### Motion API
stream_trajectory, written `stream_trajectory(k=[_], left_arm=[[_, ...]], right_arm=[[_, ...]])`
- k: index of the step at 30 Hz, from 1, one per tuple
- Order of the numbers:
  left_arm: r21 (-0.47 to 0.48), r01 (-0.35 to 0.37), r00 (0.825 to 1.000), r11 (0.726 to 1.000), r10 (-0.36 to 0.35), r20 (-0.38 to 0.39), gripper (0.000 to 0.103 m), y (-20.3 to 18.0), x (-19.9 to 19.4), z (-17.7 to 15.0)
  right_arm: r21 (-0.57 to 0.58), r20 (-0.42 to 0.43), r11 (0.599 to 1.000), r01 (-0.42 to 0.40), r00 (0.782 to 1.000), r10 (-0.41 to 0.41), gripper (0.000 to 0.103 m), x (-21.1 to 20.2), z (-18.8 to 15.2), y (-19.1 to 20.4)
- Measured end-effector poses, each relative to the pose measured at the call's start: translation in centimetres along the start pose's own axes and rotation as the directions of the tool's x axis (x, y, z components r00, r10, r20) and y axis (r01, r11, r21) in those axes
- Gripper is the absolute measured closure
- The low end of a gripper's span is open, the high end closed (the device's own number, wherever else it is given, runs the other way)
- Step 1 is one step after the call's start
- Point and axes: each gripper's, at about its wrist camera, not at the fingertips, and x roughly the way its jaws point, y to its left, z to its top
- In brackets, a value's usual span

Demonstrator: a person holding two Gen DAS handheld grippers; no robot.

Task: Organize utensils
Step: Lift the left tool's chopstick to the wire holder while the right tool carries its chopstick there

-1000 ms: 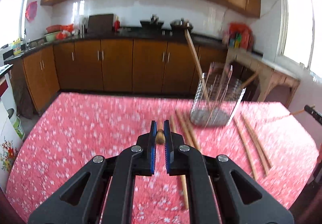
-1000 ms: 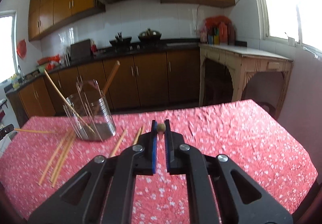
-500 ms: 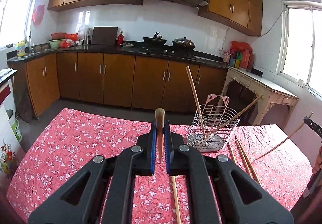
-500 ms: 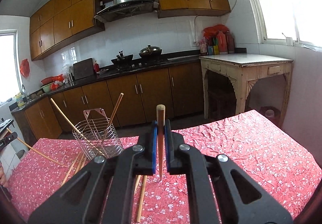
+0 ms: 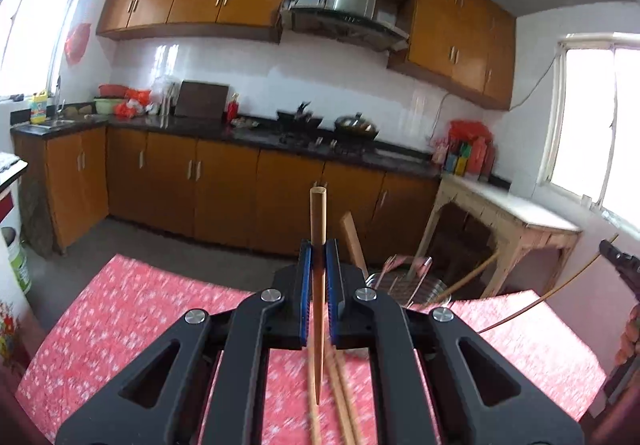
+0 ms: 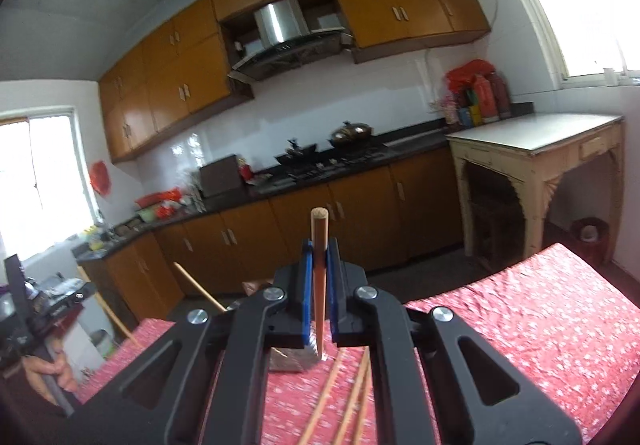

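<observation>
Wooden chopsticks (image 5: 318, 285) lifted higher, table (image 5: 140, 309) lower

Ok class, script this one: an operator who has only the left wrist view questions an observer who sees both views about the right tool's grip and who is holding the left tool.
Operator: Is the right tool actually shut on something?
Observer: Yes. Its blue pads clamp a wooden chopstick that stands upright, blunt end up.
Operator: And what carries my left tool?
Observer: At the lower left of the right wrist view, a hand is closed around a dark handle. It looks like the handle of your tool.
</observation>
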Motion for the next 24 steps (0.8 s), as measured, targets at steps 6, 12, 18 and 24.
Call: stream_trajectory(k=[6,12,18,24], left_arm=[[-0.042,0.058,0.991,0.997,-0.053,0.123,0.096,-3.3,0.1,3.8],[-0.055,0.018,0.976,0.998,-0.006,0.217,0.096,-6.2,3.0,5.1],[-0.076,0.0,0.991,0.997,0.011,0.136,0.096,-6.4,7.4,3.7],[-0.101,0.008,0.999,0.995,-0.003,0.054,0.096,-5.6,9.7,2.2]], right_arm=[[0.003,0.057,0.997,-0.071,0.996,0.071,0.095,1.9,2.5,2.5],[-0.055,0.032,0.996,-0.076,0.996,0.078,0.095,6.6,2.8,4.9],[-0.032,-0.038,0.995,-0.09,0.995,0.089,0.095,10.3,2.3,4.7],[-0.006,-0.111,0.995,-0.097,0.989,0.095,0.095,12.8,0.7,4.0]])
